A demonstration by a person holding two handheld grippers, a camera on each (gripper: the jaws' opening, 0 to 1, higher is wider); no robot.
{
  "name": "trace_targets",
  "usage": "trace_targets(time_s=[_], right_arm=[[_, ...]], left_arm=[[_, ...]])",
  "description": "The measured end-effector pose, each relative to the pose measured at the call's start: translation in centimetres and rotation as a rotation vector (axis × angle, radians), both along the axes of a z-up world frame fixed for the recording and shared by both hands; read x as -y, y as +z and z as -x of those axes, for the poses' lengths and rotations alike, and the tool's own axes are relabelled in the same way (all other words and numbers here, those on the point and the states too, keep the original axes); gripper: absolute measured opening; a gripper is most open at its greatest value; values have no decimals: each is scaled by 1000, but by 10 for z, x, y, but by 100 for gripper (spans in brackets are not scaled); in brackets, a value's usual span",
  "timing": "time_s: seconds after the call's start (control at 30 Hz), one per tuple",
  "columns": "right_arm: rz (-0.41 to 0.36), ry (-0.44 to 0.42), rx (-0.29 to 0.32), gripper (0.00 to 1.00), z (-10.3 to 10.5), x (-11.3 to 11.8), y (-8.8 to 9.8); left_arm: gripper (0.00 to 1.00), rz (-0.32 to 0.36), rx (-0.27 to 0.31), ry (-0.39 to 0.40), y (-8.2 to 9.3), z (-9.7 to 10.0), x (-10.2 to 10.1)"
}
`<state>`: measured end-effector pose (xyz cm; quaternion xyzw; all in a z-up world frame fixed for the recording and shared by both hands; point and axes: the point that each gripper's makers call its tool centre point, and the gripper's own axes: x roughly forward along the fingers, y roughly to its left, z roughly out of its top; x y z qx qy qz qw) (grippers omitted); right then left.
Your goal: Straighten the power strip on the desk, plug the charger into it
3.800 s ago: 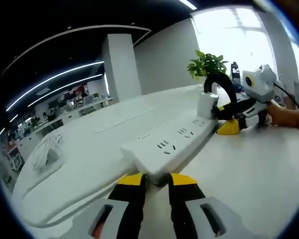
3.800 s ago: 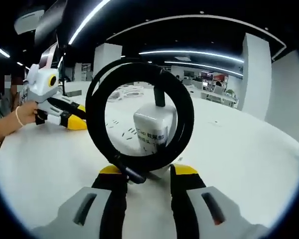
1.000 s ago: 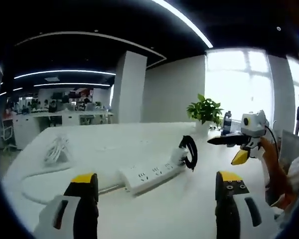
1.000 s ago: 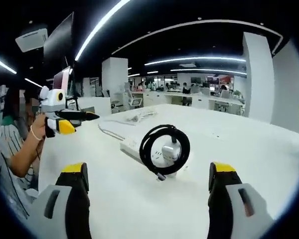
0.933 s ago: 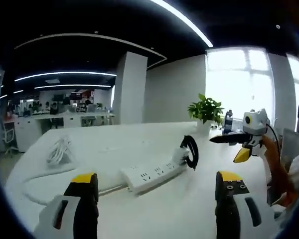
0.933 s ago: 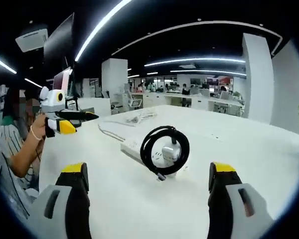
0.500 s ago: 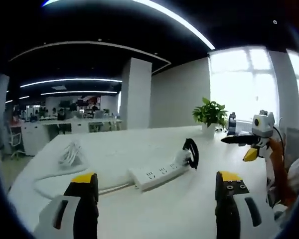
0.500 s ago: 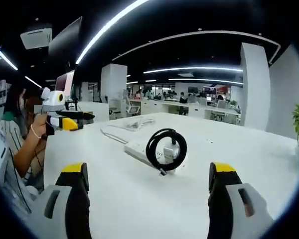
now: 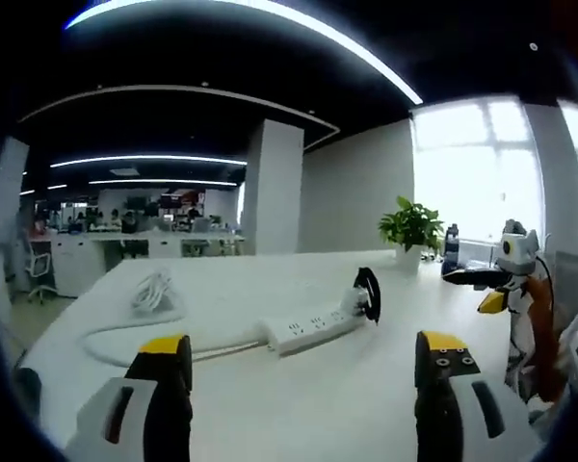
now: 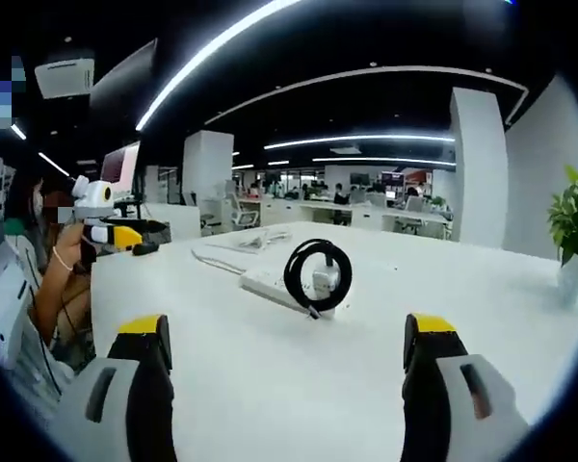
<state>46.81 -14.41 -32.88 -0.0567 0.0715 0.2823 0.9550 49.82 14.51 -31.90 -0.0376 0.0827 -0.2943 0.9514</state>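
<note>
Looks pretty much done, both grippers off the goods

Left gripper fingers wide apart, holding nothing; power strip lies straight on the counter well ahead between them, charger with its coiled black cable plugged in at the far end; right gripper fingers also spread and empty; judging by that, nothing obvious left; versus half a second ago, both have backed further off.

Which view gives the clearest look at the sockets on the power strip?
The left gripper view. There the white power strip lies side-on, so its socket face shows along the whole length, with the charger plugged in at the far end. In the right gripper view the strip is foreshortened, and the charger's coiled black cable hides part of it.
</note>
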Motion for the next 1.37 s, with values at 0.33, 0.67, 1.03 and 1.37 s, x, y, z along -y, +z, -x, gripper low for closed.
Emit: trace_targets(time_s=[0.33,0.67,1.03,1.37], right_arm=[[-44,-33,-49,99,19,10,-28],[-83,-74,-49,100,23,21,-48],[-74,-122,-84,100,31,30,-66],[-77,-136,-75,100,35,32,-65]], left_arm=[[96,-31,-13,72,-28,26,-17],[93,-29,-9,140,-45,27,-37],[93,-21,-55,170,-66,34,-47],[92,-31,-62,163,-70,37,-47]])
